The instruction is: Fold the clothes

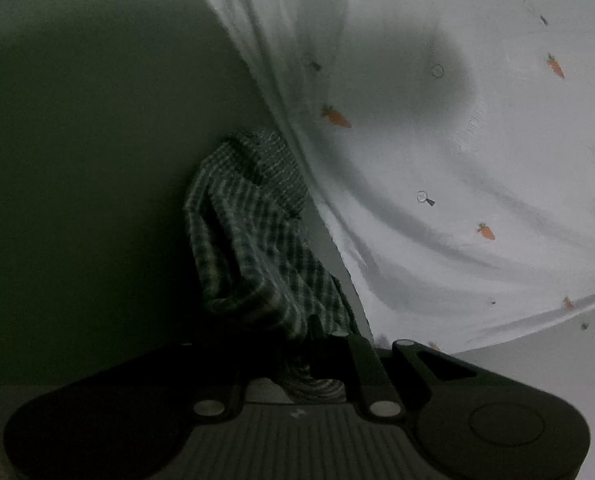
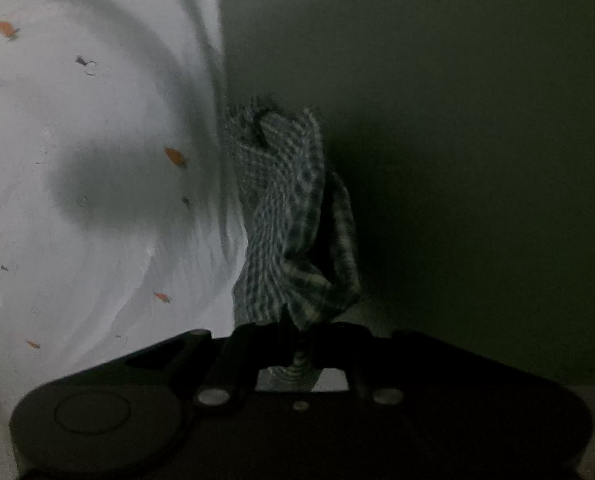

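Honestly I was barely started here. My left gripper (image 1: pixel 317 354) was clamped down on a bunched bit of the green checked cloth (image 1: pixel 253 236), which hung crumpled off the white carrot-print sheet (image 1: pixel 437 152). My right gripper (image 2: pixel 299 344) had pinched another bunch of it. Nothing was folded yet; spreading it flat and every fold were still left, I'd say.

Checked cloth (image 1: pixel 253 240) dark green-and-white; sheet (image 1: pixel 477 128) white (small orange carrot print); tongs black.
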A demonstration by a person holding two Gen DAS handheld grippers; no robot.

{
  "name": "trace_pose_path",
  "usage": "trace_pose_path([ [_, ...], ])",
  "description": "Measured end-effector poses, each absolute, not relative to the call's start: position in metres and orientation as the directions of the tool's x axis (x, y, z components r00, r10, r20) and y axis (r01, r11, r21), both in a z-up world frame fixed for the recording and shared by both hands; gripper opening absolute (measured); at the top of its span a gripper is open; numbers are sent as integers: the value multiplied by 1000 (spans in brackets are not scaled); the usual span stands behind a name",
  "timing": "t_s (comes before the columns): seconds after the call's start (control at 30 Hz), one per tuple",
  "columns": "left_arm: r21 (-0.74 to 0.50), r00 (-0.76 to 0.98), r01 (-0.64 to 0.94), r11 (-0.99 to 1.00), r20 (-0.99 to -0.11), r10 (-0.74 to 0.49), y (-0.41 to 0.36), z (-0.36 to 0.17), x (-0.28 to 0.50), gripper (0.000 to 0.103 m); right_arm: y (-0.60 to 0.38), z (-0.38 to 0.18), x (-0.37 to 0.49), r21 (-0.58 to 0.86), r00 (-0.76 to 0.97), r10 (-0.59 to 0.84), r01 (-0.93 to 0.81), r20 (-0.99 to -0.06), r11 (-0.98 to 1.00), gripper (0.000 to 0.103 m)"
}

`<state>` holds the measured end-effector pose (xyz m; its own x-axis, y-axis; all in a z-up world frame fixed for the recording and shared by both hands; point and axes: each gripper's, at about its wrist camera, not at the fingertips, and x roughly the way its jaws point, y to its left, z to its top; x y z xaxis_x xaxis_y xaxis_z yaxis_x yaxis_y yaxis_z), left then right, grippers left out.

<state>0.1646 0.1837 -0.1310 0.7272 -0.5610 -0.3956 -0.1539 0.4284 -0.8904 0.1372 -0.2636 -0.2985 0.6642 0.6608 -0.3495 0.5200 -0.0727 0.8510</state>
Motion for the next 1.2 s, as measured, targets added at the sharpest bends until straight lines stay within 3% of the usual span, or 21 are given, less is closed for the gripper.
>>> trace_pose_path([
  [0.13, -880, 750, -152, 450, -399, -527, 192, -101, 129, 12, -254, -261, 106, 863, 621, 697, 505, -358, -7, 7],
  [0.3, -882, 744, -309, 355, -457, -487, 202, -121, 111, 12, -247, -293, 99, 764, 591, 714, 633, -375, -124, 7],
  [0.53, -893, 767, -320, 317, -441, -467, 201, -104, 101, 12, -243, -278, 113, 762, 593, 723, 631, -356, -142, 7],
  [0.8, -898, 784, -360, 251, -438, -440, 196, -118, 140, 12, -247, -279, 136, 726, 551, 744, 675, -377, -131, 7],
  [1.2, -917, 812, -280, 283, -384, -440, 208, -116, 261, 11, -243, -270, 249, 791, 597, 729, 598, -334, -127, 8],
])
